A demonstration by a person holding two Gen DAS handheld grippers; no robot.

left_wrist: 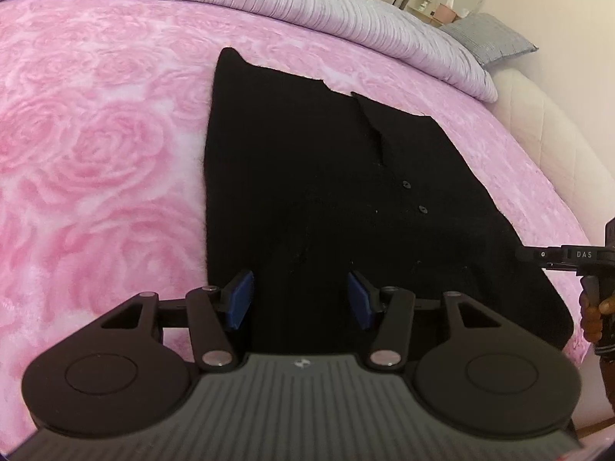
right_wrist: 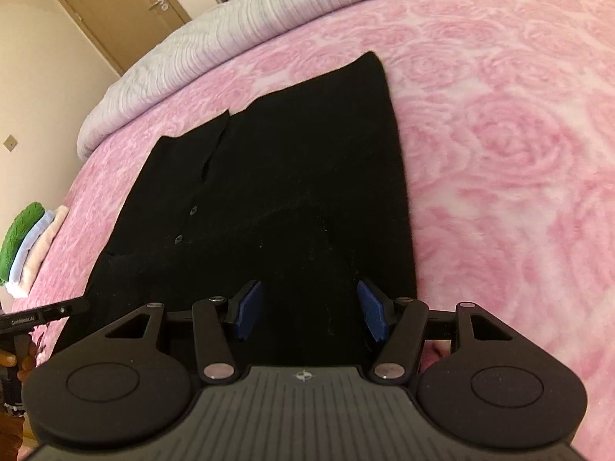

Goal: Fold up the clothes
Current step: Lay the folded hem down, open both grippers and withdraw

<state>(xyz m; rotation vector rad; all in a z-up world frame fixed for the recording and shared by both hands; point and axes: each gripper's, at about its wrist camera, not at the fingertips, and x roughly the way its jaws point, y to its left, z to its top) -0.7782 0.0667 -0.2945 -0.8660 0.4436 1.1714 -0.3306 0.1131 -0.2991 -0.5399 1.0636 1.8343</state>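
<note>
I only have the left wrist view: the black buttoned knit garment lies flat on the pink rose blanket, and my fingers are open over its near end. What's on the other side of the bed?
Observer: A small stack of folded cloths, green on top, sits near the blanket's edge, left of the black buttoned knit garment.
Operator: And the right gripper?
Observer: The right gripper is open over the garment's near end, close to its right edge, gripping nothing.
Operator: Anything behind the bed?
Observer: A closed brown door stands in the wall past the lilac ribbed cover.
</note>
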